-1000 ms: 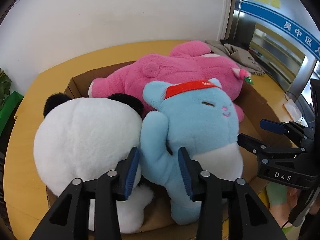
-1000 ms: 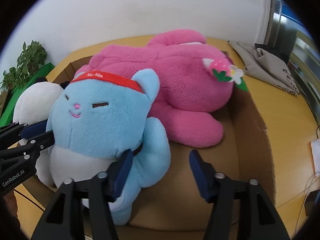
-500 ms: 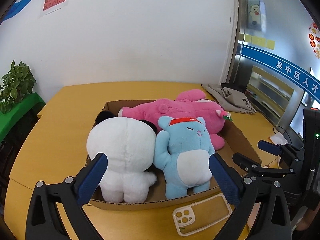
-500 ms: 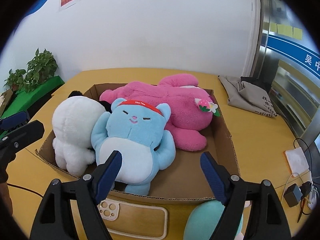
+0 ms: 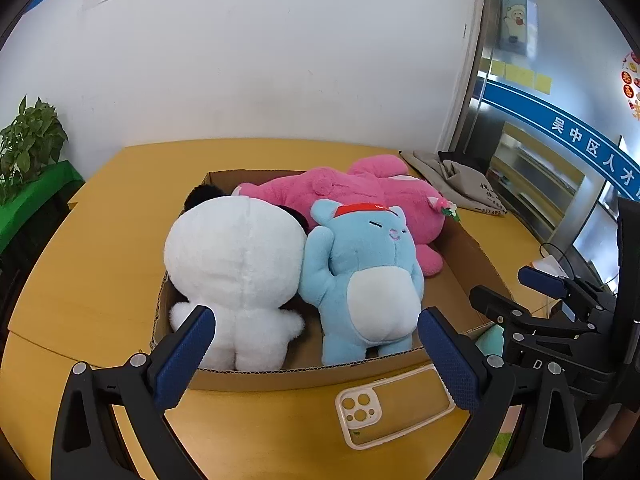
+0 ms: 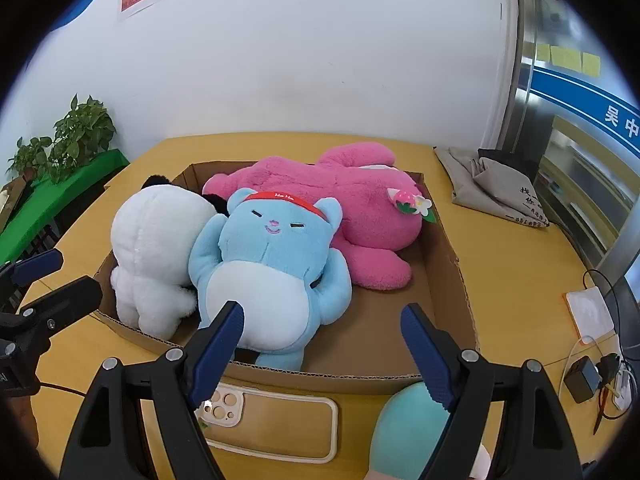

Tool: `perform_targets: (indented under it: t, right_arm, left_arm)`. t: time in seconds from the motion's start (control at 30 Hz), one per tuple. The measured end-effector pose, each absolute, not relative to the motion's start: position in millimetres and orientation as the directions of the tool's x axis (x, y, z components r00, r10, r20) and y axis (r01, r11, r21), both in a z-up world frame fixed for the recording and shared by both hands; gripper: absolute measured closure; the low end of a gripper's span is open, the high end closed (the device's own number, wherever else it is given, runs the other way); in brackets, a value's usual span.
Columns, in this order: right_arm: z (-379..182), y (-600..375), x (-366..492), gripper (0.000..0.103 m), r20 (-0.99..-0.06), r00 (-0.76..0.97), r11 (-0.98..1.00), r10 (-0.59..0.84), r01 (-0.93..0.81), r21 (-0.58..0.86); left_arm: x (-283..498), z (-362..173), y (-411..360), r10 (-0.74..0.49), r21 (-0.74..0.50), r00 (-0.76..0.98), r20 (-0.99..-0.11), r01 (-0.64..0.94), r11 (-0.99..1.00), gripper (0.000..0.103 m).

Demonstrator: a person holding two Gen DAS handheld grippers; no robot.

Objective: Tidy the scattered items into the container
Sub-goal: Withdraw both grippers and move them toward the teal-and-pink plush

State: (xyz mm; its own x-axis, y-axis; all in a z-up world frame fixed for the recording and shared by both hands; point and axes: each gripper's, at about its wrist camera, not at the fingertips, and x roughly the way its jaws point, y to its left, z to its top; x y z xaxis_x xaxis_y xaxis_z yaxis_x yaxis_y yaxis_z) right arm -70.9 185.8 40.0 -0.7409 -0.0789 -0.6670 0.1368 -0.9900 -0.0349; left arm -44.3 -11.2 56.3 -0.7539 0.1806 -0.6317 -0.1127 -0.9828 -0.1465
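Observation:
A cardboard box (image 5: 304, 376) (image 6: 448, 264) on the yellow table holds a white panda plush (image 5: 236, 264) (image 6: 152, 248), a blue cat plush (image 5: 364, 276) (image 6: 272, 272) and a pink plush (image 5: 360, 192) (image 6: 344, 208). My left gripper (image 5: 316, 356) is open and empty, held back above the box's near wall. My right gripper (image 6: 320, 348) is open and empty, likewise near the front wall. A clear phone case (image 5: 392, 408) (image 6: 268, 420) lies on the table in front of the box. A teal plush (image 6: 412, 424) lies at the bottom right, partly hidden.
A grey cloth bag (image 5: 452, 180) (image 6: 496, 188) lies at the back right of the table. Cables, a charger (image 6: 584, 376) and a white pad (image 6: 588, 312) sit at the right edge. A potted plant (image 6: 76, 136) stands left on a green stand.
Both grippers let go of the blue cat plush, opened wide and pulled back and up from the box. The blue cat now rests in the box.

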Motion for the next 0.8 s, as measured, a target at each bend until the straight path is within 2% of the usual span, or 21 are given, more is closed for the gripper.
perform_targets:
  t: [0.13, 0.8]
  right_arm:
    - [40.6, 184.7, -68.3, 0.022, -0.666, -0.741, -0.989, -0.080, 0.142, -0.040]
    - [43.6, 185.0, -60.3, 0.022, -0.663, -0.746, -0.989, -0.072, 0.139, -0.048]
  left_arm:
    - [-41.3, 57.4, -11.5, 0.213, -0.177, -0.751, -0.625, -0.129, -0.976, 0.000]
    - [-34.1, 59.9, -10.0, 0.201, -0.173, -0.757, -0.622, -0.118, -0.978, 0.000]
